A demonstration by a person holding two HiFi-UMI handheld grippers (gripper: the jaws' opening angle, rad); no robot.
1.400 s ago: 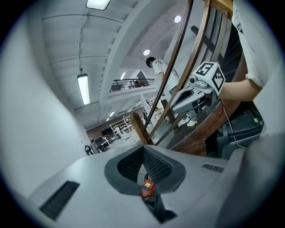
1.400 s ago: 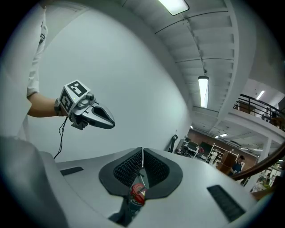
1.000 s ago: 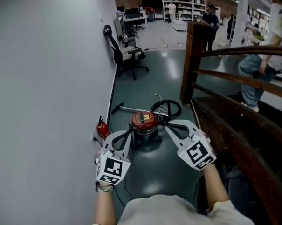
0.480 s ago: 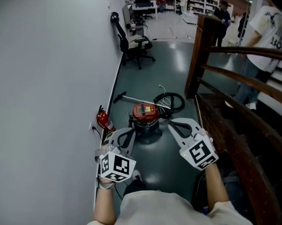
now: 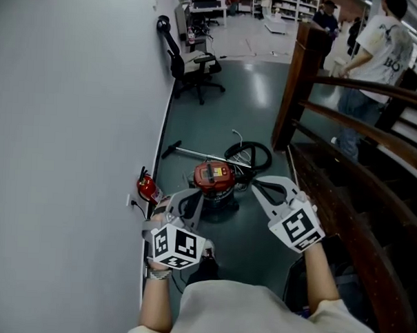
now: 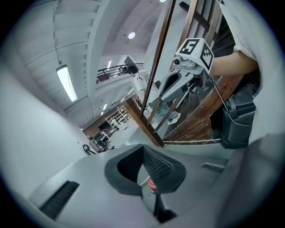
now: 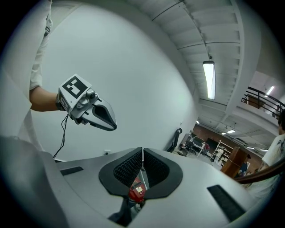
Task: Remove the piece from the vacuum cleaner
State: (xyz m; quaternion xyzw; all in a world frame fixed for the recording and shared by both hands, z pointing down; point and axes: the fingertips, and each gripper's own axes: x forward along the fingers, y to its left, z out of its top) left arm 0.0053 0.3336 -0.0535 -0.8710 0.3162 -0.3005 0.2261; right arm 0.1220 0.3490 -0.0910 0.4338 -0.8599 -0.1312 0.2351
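**Inspector:** Flooring and surroundings?

**Assistant:** Dark green floor (image 5: 252, 109) is running ahead beside a pale wall (image 5: 72, 122) on the left. A brown wooden railing (image 5: 348, 120) is bounding it on the right.

**Inspector:** Nearest items?

**Assistant:** The left gripper (image 5: 195, 194) and right gripper (image 5: 256, 184) are both reaching out low over the floor. Each gripper's own view is showing its jaws pressed together, with nothing clamped between them.

**Inspector:** The task item?

**Assistant:** The vacuum cleaner (image 5: 213, 178), a red-topped canister, is standing upright on the floor just beyond the grippers. In the head view it is sitting between them and touching neither. Its red top is showing below the closed jaws in both gripper views.

**Inspector:** Attachments?

**Assistant:** A black hose (image 5: 267, 155) is lying coiled just behind the canister, to the right. A metal wand (image 5: 195, 153) is lying flat behind it, pointing toward the wall. Whether either is plugged into the canister, I cannot tell.

**Inspector:** Farther off?

**Assistant:** A small red fire extinguisher (image 5: 147, 188) is standing by the wall, left of the canister. A black office chair (image 5: 193, 65) is sitting farther along the wall. A person in a white shirt (image 5: 369, 52) is standing beyond the railing.
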